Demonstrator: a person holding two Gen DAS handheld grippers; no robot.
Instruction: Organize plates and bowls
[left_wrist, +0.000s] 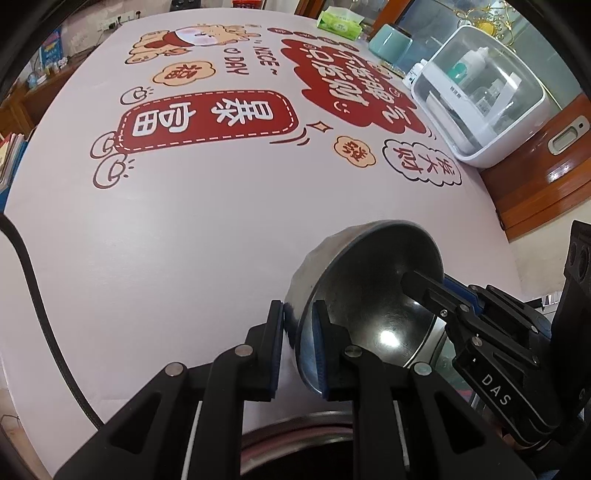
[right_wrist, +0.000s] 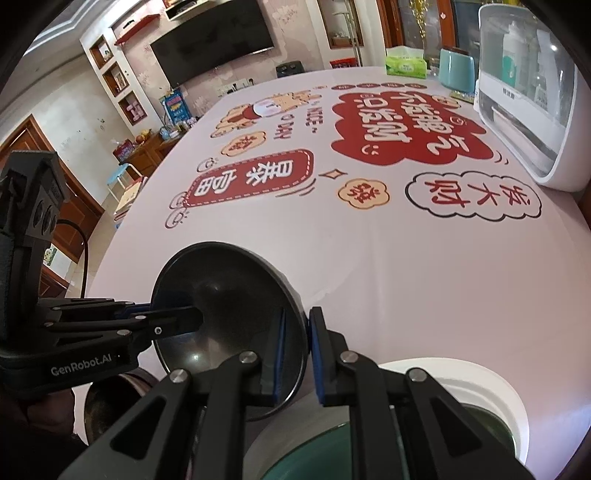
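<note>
Both tools clamped on one rim

The left tool (left_wrist: 297, 345) and right tool (right_wrist: 297, 356) are angled steeply downward, each closed with one pad inside and one outside, from opposite sides

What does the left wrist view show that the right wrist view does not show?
Only the left wrist view shows the books at its left edge. Only the right wrist view shows the television, the white bowl and a green dish. Both show the steel bowl held at opposite rims by the left tool and the right tool, and the white container.
</note>
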